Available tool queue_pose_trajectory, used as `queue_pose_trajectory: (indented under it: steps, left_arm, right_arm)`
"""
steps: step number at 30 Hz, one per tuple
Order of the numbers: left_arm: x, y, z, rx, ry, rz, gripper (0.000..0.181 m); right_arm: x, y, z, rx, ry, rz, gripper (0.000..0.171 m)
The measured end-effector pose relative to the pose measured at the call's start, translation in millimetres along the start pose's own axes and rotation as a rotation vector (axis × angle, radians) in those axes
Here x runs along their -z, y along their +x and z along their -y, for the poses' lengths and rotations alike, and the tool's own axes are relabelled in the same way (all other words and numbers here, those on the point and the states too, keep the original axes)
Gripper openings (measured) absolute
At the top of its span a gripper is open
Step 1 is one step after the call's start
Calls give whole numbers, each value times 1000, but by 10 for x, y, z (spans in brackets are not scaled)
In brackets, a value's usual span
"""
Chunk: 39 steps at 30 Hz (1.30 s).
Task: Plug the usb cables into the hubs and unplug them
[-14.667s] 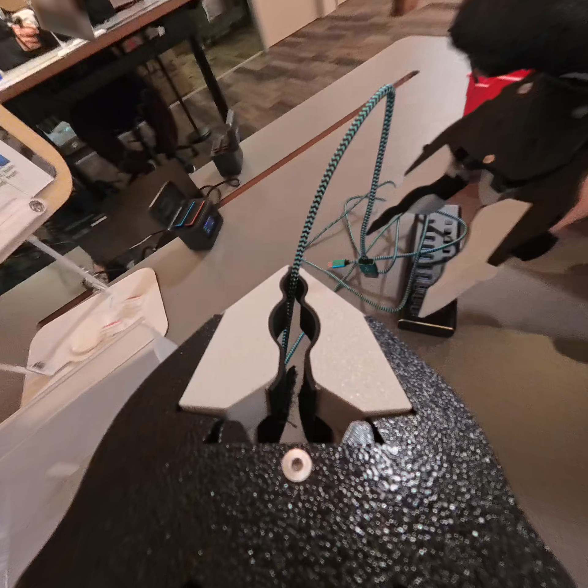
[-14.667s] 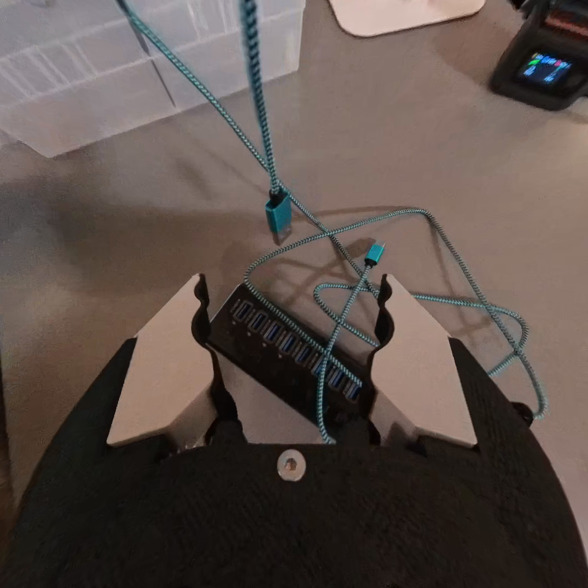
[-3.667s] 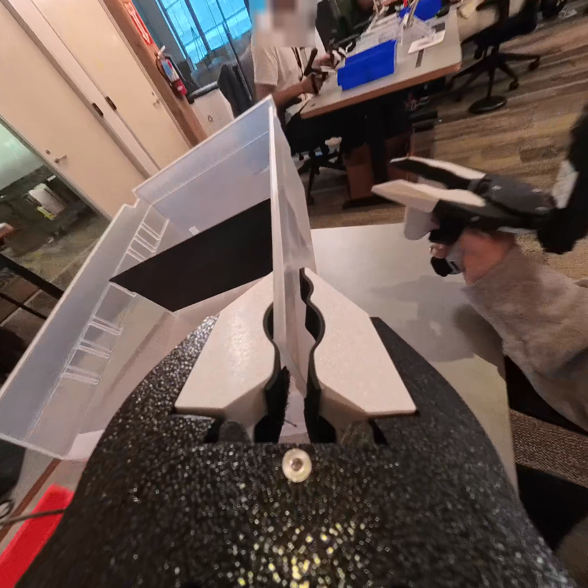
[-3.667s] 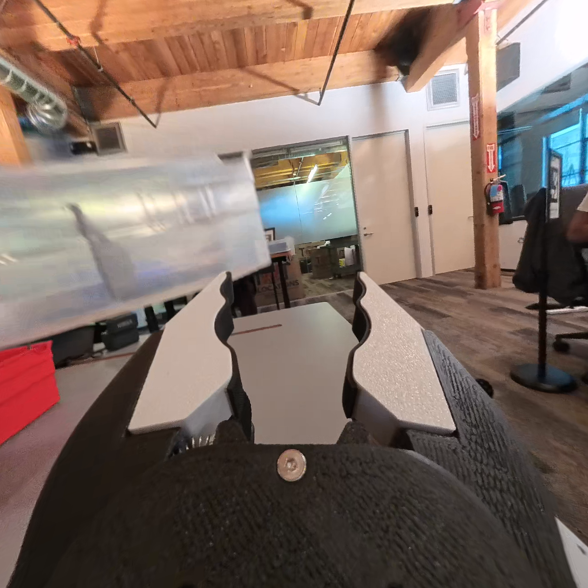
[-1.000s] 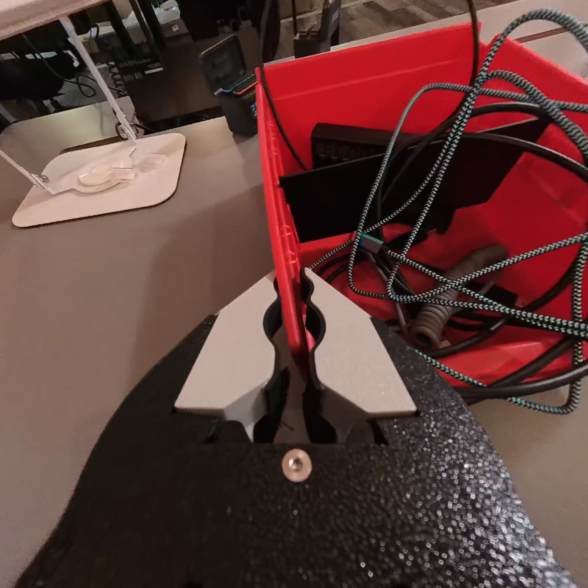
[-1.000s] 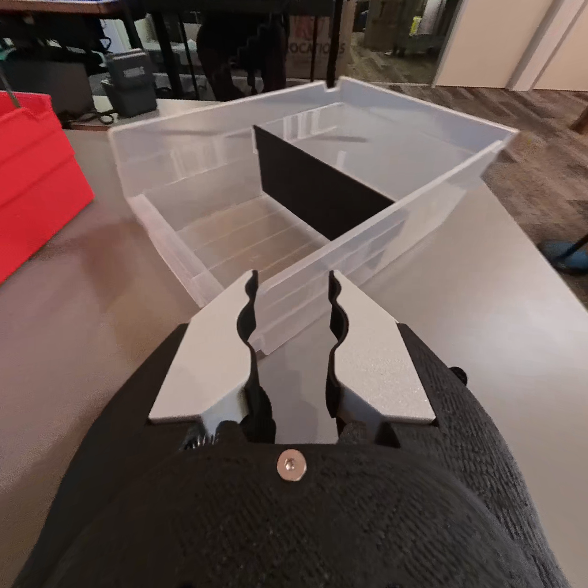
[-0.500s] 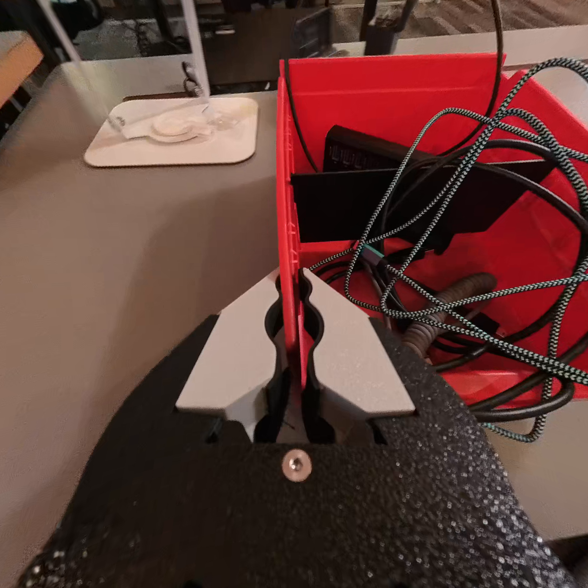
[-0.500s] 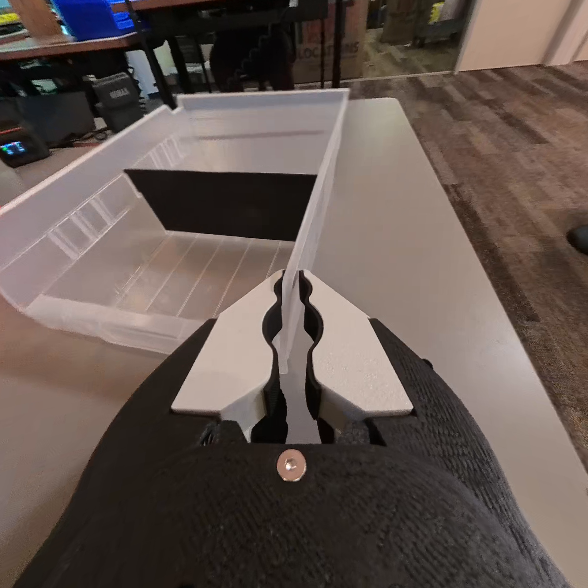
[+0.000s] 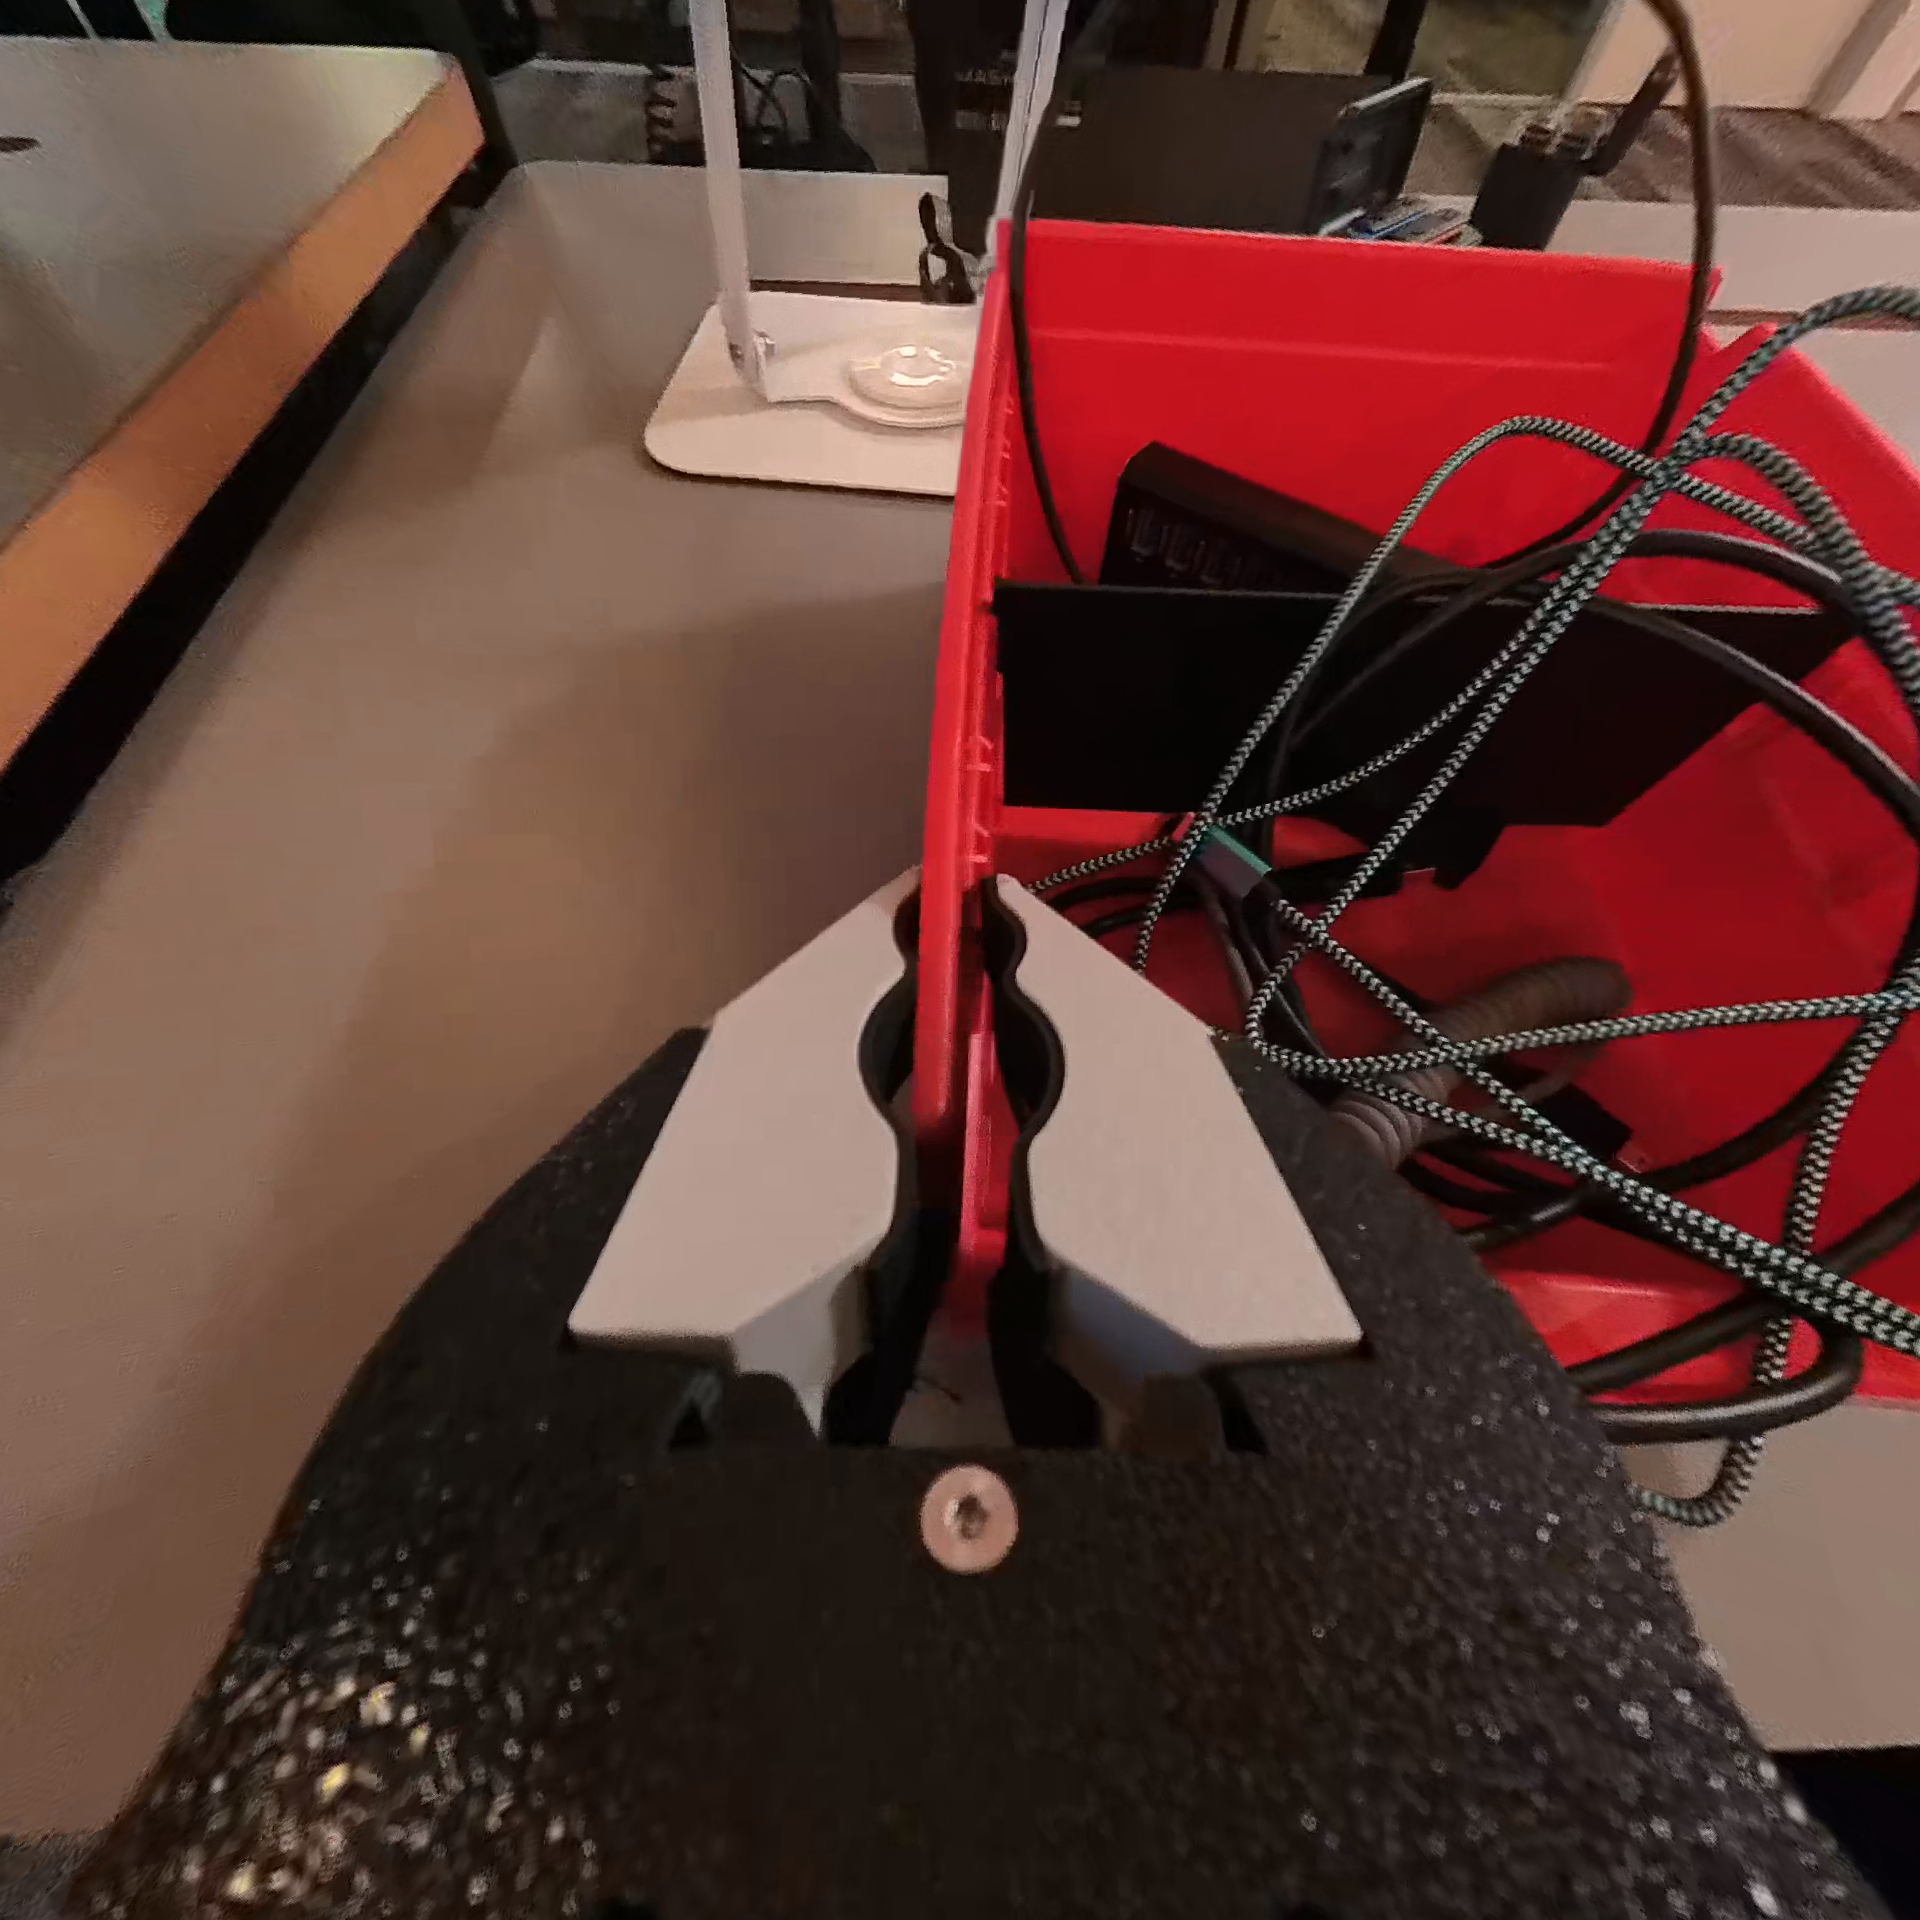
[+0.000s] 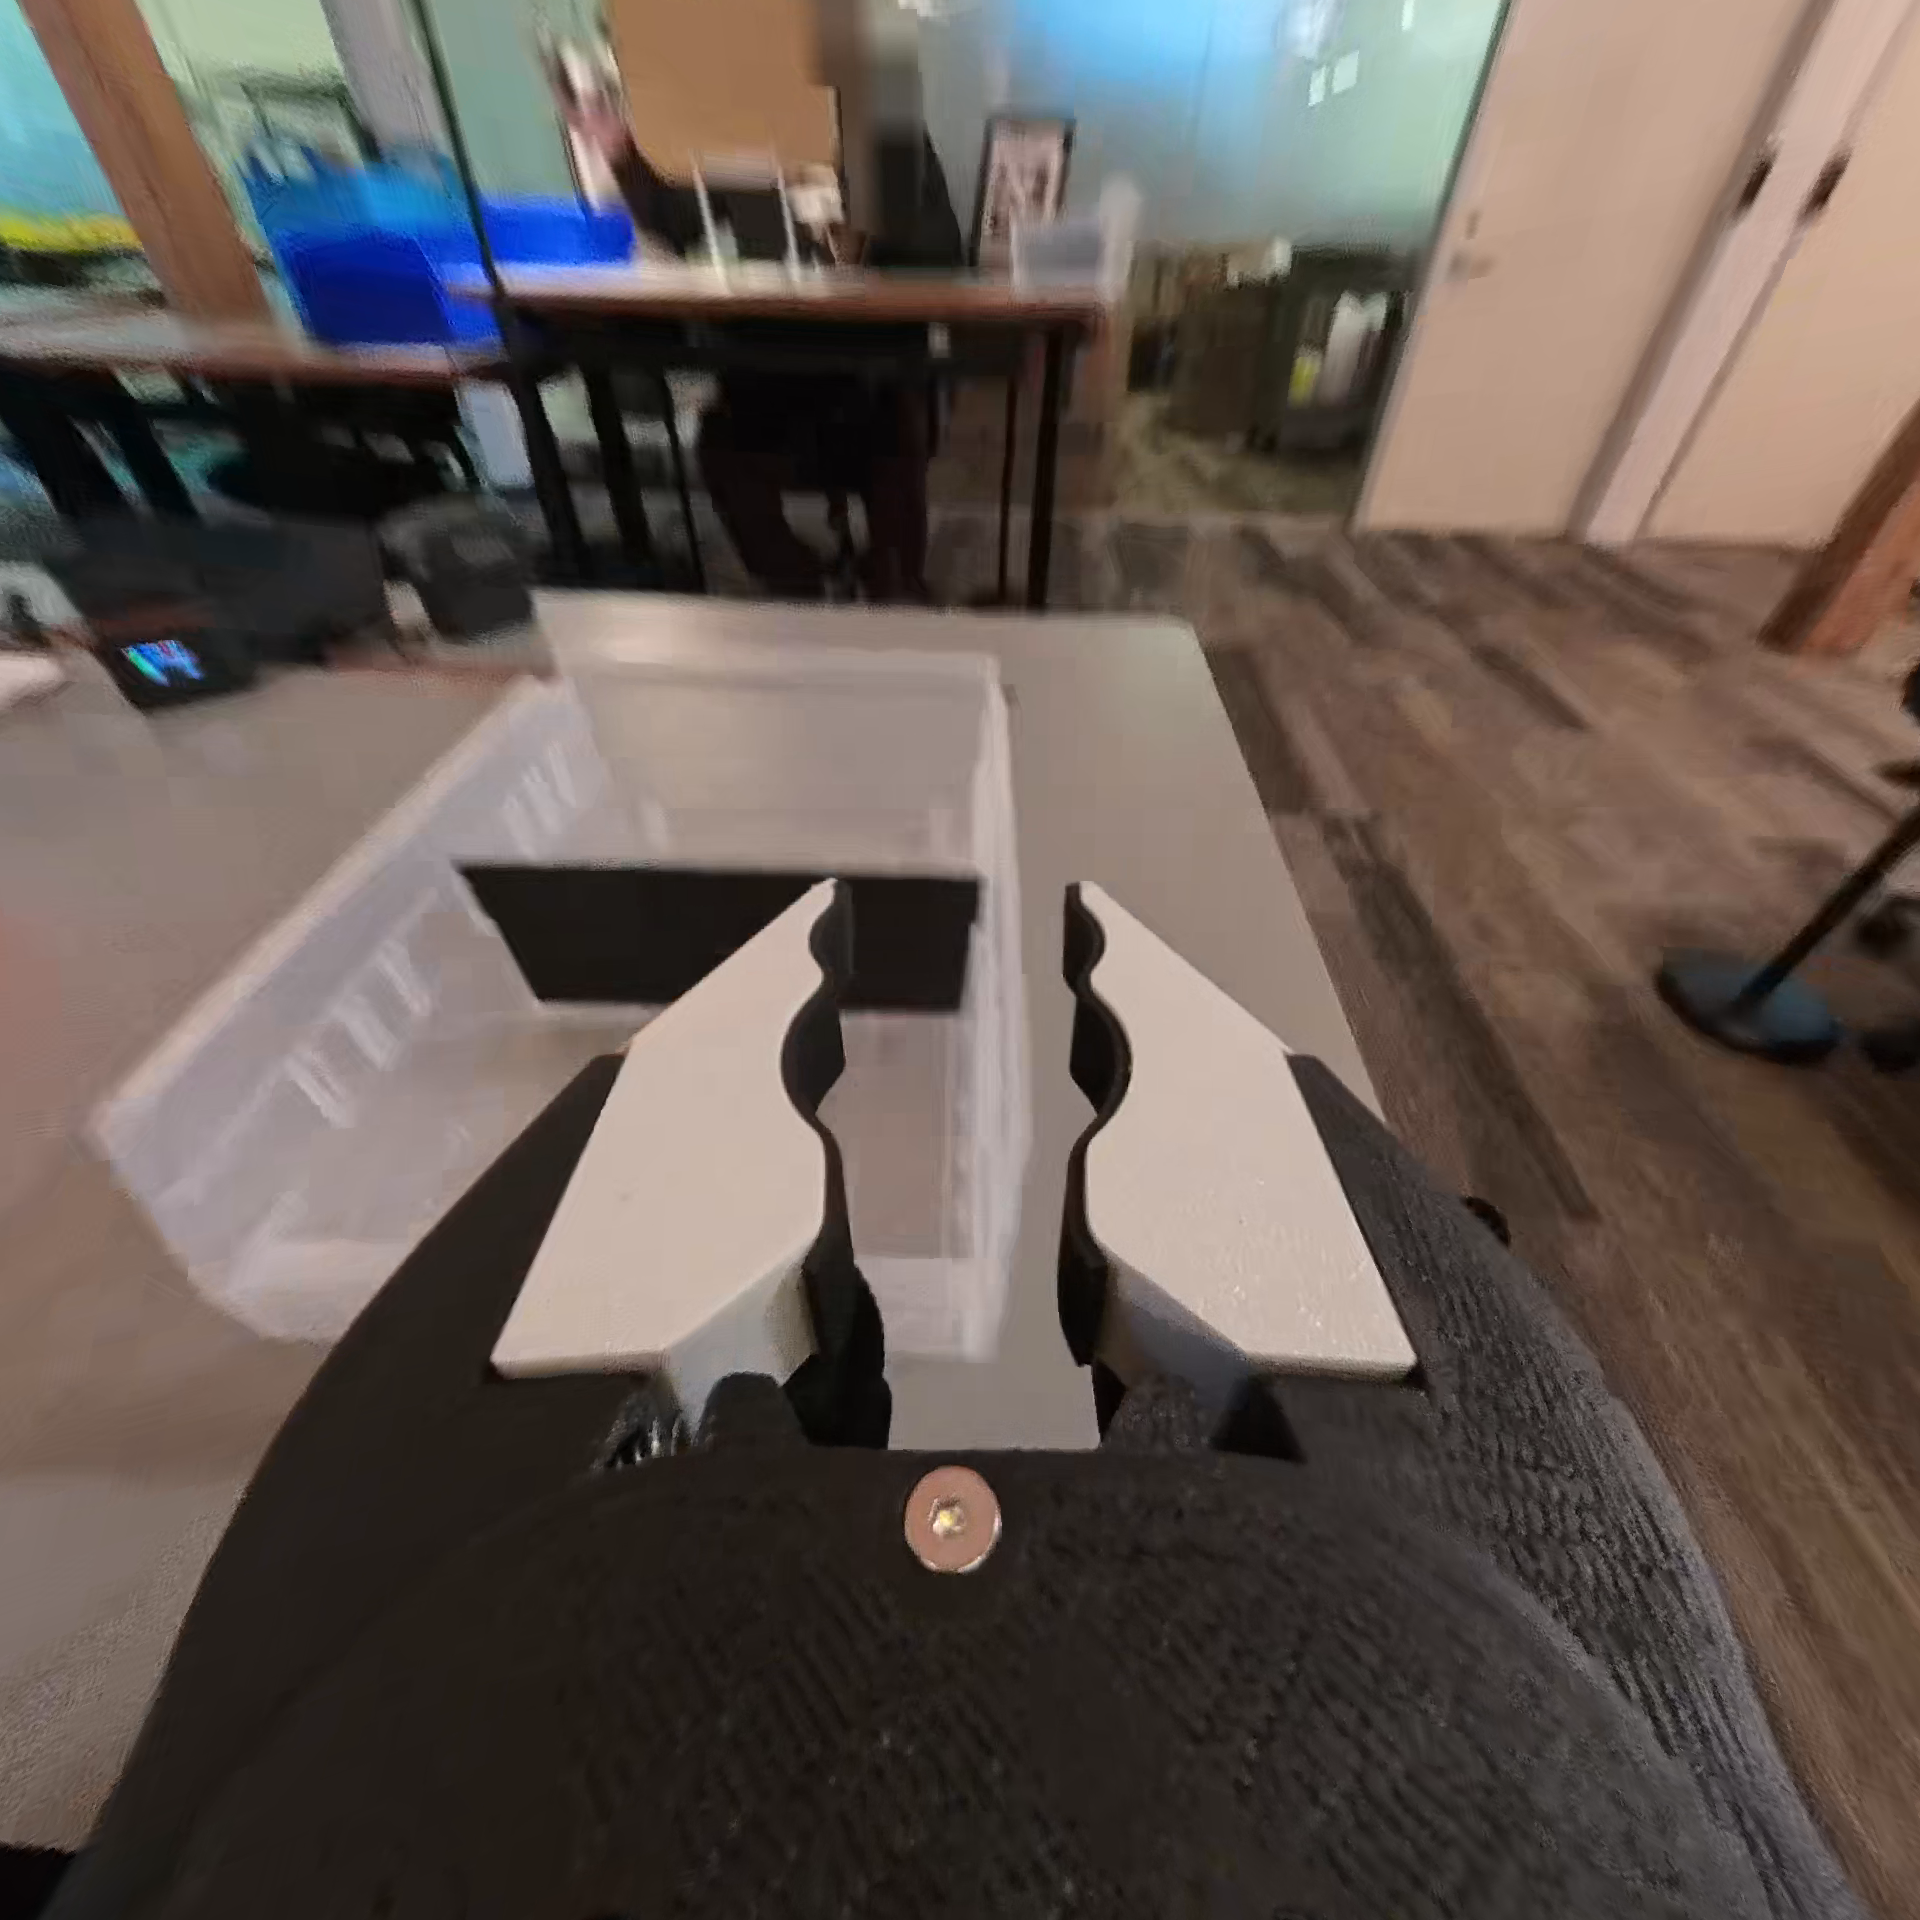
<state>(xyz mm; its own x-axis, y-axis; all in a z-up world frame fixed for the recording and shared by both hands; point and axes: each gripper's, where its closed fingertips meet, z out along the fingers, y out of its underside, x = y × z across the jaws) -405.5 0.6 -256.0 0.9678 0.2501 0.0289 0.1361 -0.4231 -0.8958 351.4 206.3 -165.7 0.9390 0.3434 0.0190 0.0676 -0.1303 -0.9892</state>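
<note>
My left gripper (image 9: 958,891) is shut on the left wall of a red bin (image 9: 1351,353). The bin holds a black USB hub (image 9: 1226,530) behind a black divider (image 9: 1143,707), and a tangle of cables: braided green-and-black ones (image 9: 1558,1060), plain black ones and a grey coiled one (image 9: 1496,1029). My right gripper (image 10: 951,899) is open and empty, raised above the right wall of a clear plastic bin (image 10: 343,997). That bin has a black divider (image 10: 644,925) and nothing else shows in it.
A white lamp base (image 9: 810,405) stands on the grey table (image 9: 468,810) left of the red bin. Another table (image 9: 187,270) is at the far left. In the right wrist view the table edge (image 10: 1288,883) drops to a wood floor with a stand base (image 10: 1745,1008). The gap from one gripper's tips to the other's is roughly 80 cm. My left gripper's tips are some 30 cm from the white lamp base (image 9: 810,405).
My right gripper shut on the clear bin's right wall, turned the bin, then let go, opened and lifted. My left gripper kept its hold and swung the red bin round.
</note>
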Motion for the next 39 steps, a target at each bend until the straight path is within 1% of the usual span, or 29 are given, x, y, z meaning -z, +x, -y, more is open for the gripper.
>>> queue_pose_trajectory:
  steps: [1,2,3,4,5,6,7,8,9,11,13,15,16,18,19,21,24,26,28,32,36,37,38,39]
  left_arm:
    - [40,-49,37,-3,19,36,14]
    - [122,-120,123,-7,61,96,40]
    - [247,-157,245,-27,117,149,58]
    - [404,-170,394,-52,181,198,64]
    - [560,-119,572,-87,249,220,65]
    - [686,-1,766,-134,312,209,64]
    - [759,172,957,-192,357,171,62]
    - [770,402,1117,-273,368,104,59]
    - [726,645,1241,-365,351,29,57]
    - [517,1085,1362,-576,244,-114,52]
    - [221,1435,1284,-806,70,-284,48]
    - [-29,1685,1135,-1015,-60,-470,42]
    - [-167,1719,1074,-1074,-133,-524,42]
    - [-453,1686,967,-1111,-310,-578,51]
    - [-581,1667,921,-1129,-377,-599,51]
    - [-821,1561,818,-1188,-515,-594,51]
    - [-1102,1386,658,-1302,-684,-565,50]
    - [-1222,1242,554,-1382,-802,-536,53]
    - [-1318,1120,505,-1482,-877,-501,52]
    - [-1405,1111,290,-1639,-953,-545,55]
    - [-1452,1234,82,-1647,-976,-617,54]
    - [-1457,1218,33,-1656,-999,-617,49]
    - [-1455,1196,-22,-1662,-1022,-618,40]
    - [-1463,1181,-50,-1668,-1031,-607,41]
  right_arm:
    - [56,-148,201,0,70,33,39]
    - [105,-350,398,-4,143,84,39]
    - [143,-582,571,-10,208,143,39]
    - [167,-838,708,-9,262,207,38]
    - [167,-1109,808,-12,306,269,37]
    - [145,-1397,870,-18,342,337,37]
    - [103,-1700,891,-27,370,412,36]
    - [42,-1997,865,-41,390,479,36]
    - [-34,-2292,794,-47,408,539,37]
    - [-195,-2860,493,-5,404,661,37]
    - [-362,-3217,100,87,378,690,40]
    - [-494,-3329,-193,190,359,626,40]
    - [-495,-3356,-239,231,358,611,40]
    - [-392,-3393,-197,300,418,622,41]
    - [-360,-3368,-184,325,456,608,41]
    - [-396,-3266,-190,323,467,555,40]
    - [-504,-3206,-220,266,418,551,40]
    - [-579,-3198,-269,265,372,540,40]
    - [-604,-3211,-292,284,362,535,40]
    - [-597,-3253,-310,320,364,537,38]
    - [-616,-3284,-351,348,345,539,38]
    - [-618,-3288,-356,353,343,539,38]
    - [-621,-3288,-360,356,341,537,38]
    - [-624,-3286,-363,358,339,535,38]
